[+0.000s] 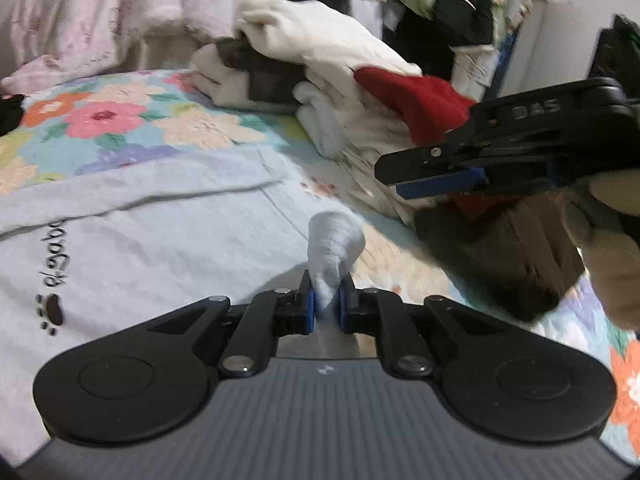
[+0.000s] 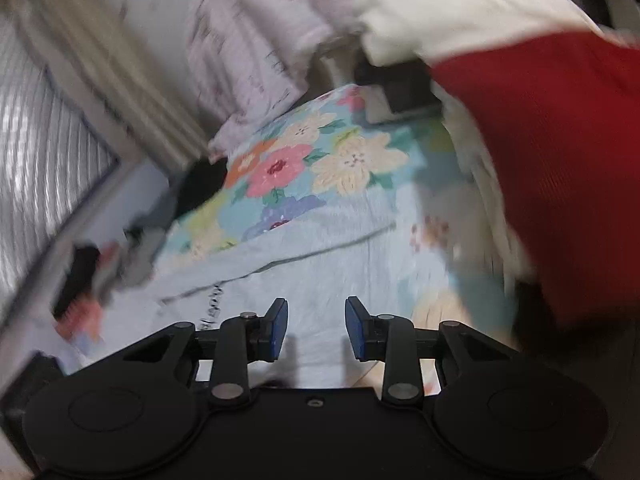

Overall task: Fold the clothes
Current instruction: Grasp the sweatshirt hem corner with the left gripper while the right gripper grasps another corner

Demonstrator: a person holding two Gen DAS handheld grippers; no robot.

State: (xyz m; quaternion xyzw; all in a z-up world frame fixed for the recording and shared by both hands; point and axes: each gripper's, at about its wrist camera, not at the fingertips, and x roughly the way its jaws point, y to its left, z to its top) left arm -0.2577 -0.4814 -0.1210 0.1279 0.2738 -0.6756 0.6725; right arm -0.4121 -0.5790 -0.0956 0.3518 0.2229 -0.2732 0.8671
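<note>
A light grey garment with dark lettering and a paw print lies spread on the flowered bedspread. My left gripper is shut on a bunched-up fold of that garment, which sticks up between its blue pads. The right gripper comes in from the right edge of the left wrist view, held by a hand, above the bed. In its own view the right gripper is open with nothing between its blue pads, hovering over the grey garment.
A pile of white, dark and red clothes sits at the back right of the bed; the red piece is close on the right. A pink floral quilt lies at the head. Hanging clothes stand behind. A brown item lies under the right hand.
</note>
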